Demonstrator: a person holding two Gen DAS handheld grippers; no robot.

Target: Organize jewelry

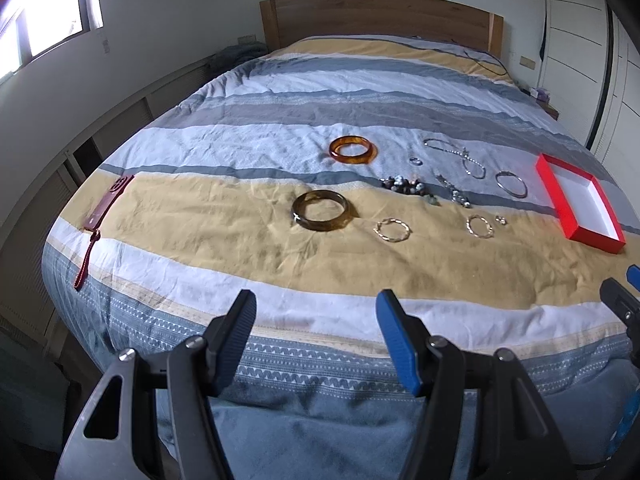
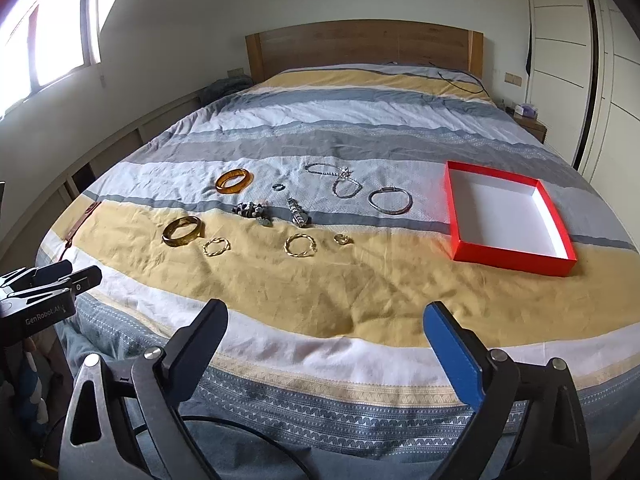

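Several pieces of jewelry lie spread on the striped bedspread: an orange bangle, a dark olive bangle, gold twisted bracelets, a beaded bracelet, a silver chain necklace and a silver bangle. An empty red box with a white inside sits to their right. My left gripper is open and empty above the bed's near edge. My right gripper is open and empty, also at the near edge.
A dark red phone with a wrist strap lies at the bed's left side. The wooden headboard stands at the far end. A black cable lies near the pillows' end. Wardrobe doors are at right.
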